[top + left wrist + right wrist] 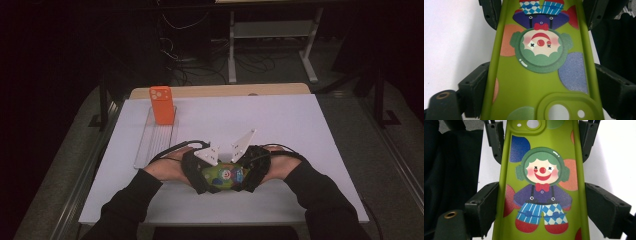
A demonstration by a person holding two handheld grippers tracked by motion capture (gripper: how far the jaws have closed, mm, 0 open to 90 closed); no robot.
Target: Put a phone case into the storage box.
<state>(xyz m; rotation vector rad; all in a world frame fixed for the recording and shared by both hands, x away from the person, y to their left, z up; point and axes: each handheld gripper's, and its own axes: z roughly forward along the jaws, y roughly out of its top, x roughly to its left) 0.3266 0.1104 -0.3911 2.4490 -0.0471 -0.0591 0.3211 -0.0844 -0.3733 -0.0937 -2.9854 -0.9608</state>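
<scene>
A green phone case [225, 176] printed with a clown lies flat near the table's front edge, held between both grippers. My left gripper [200, 172] grips it from the left and my right gripper [252, 172] from the right. In the left gripper view the case [539, 75] runs between my left gripper [541, 87], whose pads press its long edges at the camera-cutout end. In the right gripper view the case [541, 182] sits between my right gripper [541, 212], pads against its sides at the clown's-feet end. The other gripper's jaws show at the top of each gripper view.
An orange phone [162, 104] stands upright at the far end of a clear ribbed tray [155, 140] on the left of the white tabletop [280, 125]. A wooden strip [220, 91] runs along the table's far edge. Both forearms in black sleeves come in from the bottom.
</scene>
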